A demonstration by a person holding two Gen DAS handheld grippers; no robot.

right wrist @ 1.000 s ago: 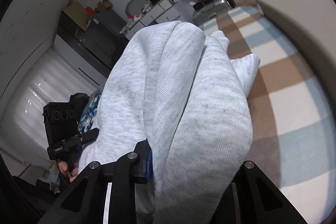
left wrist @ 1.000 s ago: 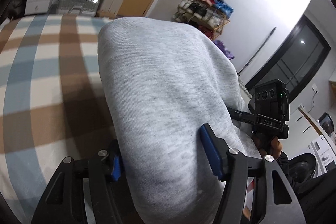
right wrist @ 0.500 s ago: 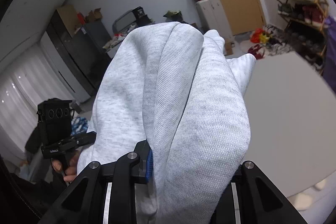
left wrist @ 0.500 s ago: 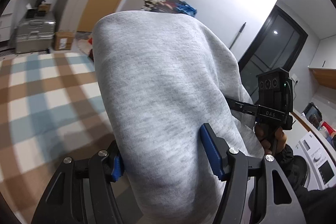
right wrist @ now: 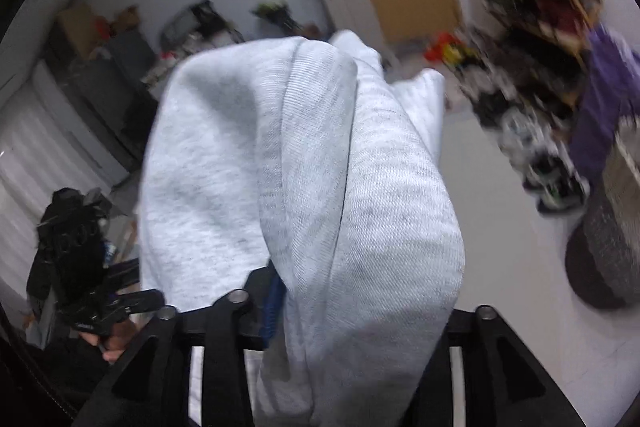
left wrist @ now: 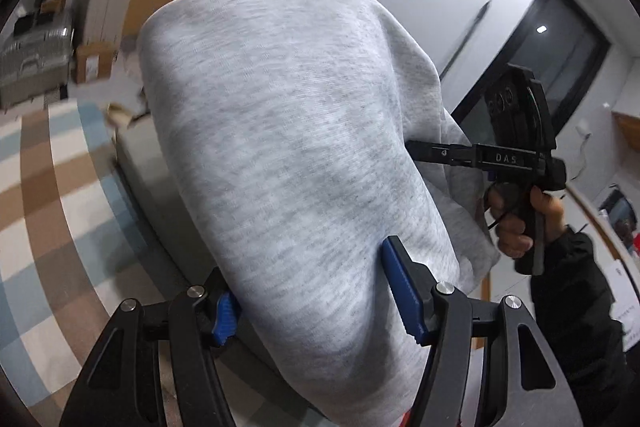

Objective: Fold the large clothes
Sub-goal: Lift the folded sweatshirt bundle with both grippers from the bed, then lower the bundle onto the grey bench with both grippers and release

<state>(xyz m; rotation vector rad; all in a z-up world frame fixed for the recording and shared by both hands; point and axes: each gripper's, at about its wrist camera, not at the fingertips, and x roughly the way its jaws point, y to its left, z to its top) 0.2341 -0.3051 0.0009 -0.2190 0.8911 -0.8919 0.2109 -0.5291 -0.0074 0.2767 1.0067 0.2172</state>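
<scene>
Left gripper (left wrist: 316, 291): black two-finger frame with blue ribbed pads (left wrist: 402, 297), jaws clamped on a thick bunch of the light grey heathered knit sweatshirt (left wrist: 296, 155). One pad shows on each side of the fabric, and the cloth fills the whole gap between them. The sweatshirt rises from the jaws in a broad rounded hump, held up in the air, with more of it trailing down below the pads.

Right gripper (right wrist: 352, 311): black frame, one blue pad (right wrist: 273, 301) just visible against the sweatshirt's (right wrist: 304, 163) left fold, the other finger covered by cloth. Jaws closed on several stacked folds with a ribbed band running up the middle. The garment hangs between the two tools, off any surface.

In the left wrist view the right gripper (left wrist: 516, 155) sits right of the sweatshirt, its black bar touching the fabric edge, held by a bare hand (left wrist: 520, 219) in a dark sleeve. Left of the sweatshirt lie a brown, white and pale blue checked cloth (left wrist: 48, 211) and the grey edge of a bed or sofa (left wrist: 144, 163); which one, cannot tell.

In the right wrist view the left gripper (right wrist: 100, 303) is low left of the sweatshirt, blurred. Right of the sweatshirt: a cluttered wooden shoe rack (right wrist: 536, 11), motion-blurred, and a dark grey round pouf (right wrist: 604, 251).
</scene>
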